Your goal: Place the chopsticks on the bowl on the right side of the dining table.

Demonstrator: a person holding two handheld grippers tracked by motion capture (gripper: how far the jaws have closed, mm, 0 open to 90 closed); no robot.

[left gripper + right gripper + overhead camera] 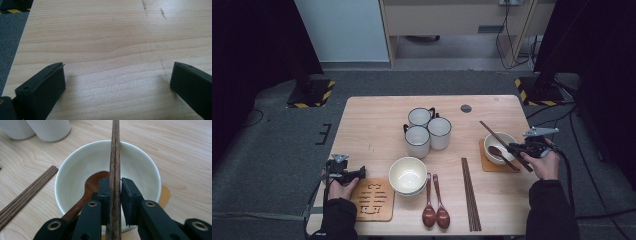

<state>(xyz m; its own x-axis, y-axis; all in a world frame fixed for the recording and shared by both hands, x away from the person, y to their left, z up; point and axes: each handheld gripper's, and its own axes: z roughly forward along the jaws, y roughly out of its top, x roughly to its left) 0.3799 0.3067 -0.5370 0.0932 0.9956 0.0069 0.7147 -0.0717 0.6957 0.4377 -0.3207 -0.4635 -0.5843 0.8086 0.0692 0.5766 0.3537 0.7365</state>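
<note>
The left claw (360,173) is held low at the near left of the tabletop (377,112), its jaws spread wide apart with nothing but bare wood between them, as is seen in the left gripper view (117,77). Just to the right of that claw a cut-out wooden coaster (373,199) is lying flat, and beyond it a stack of cream bowls (407,175) is placed. Farther right of the left claw, two wooden spoons (435,201) are laid side by side, and past them a pair of chopsticks (470,194) is laid lengthwise on the tabletop. Behind the stacked bowls, well away from both claws, three white mugs (427,131) are clustered together. At the right side, a single bowl (498,148) is set on an orange coaster (490,166), with a wooden spoon (503,156) resting inside it. The right claw (513,148) is held over the near right rim of this bowl and is closed on a second pair of chopsticks (502,144). In the right gripper view, the pair of sticks (115,170) is seen clamped between the two black jaws (115,195), running straight ahead across the bowl (140,167) and over its far rim. The spoon (93,183) is seen just left of and below that claw, inside the bowl. The orange coaster (165,193) is showing at the bowl's right edge.
</note>
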